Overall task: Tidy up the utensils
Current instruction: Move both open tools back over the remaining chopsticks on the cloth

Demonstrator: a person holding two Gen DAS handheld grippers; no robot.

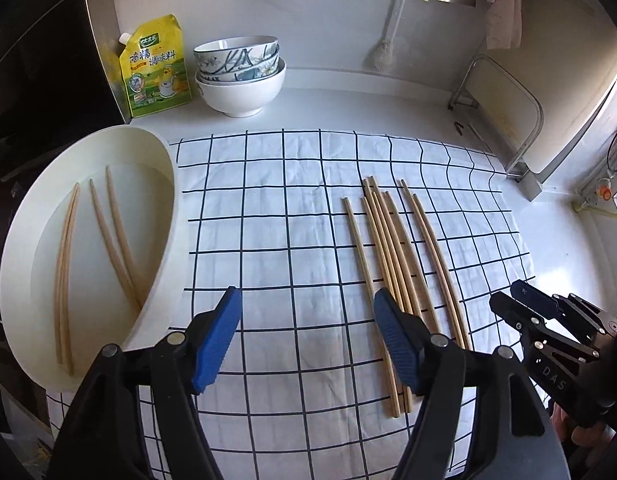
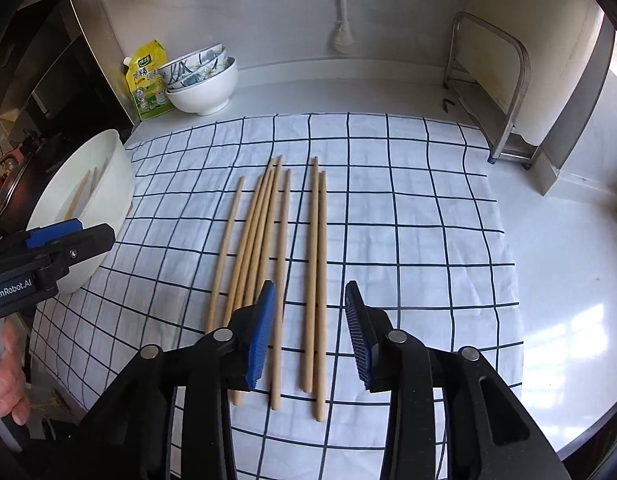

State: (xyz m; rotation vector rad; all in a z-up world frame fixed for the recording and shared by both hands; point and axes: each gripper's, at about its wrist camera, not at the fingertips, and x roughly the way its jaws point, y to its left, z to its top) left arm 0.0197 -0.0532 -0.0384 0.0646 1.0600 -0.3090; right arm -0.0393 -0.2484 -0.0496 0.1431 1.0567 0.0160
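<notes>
Several wooden chopsticks [image 1: 388, 264] [image 2: 264, 240] lie side by side on a white checked cloth [image 1: 288, 220] [image 2: 408, 220]. More chopsticks [image 1: 112, 232] rest inside a white oval tub [image 1: 164, 172] [image 2: 108, 184] at the cloth's left edge. My left gripper [image 1: 307, 308] is open over bare cloth between tub and chopsticks, its right finger overlapping the leftmost sticks. My right gripper [image 2: 310, 292] is open above the rightmost pair of chopsticks [image 2: 316, 240], which shows between its fingers; the pads do not touch it. Each gripper appears in the other's view: right gripper [image 1: 520, 296], left gripper [image 2: 68, 232].
Stacked bowls [image 1: 240, 68] [image 2: 200, 80] and a yellow seasoning pouch [image 1: 156, 68] [image 2: 146, 80] stand at the back left. A metal rack [image 1: 504, 120] [image 2: 504, 92] stands at the back right. A hand [image 2: 8, 380] holds the left gripper.
</notes>
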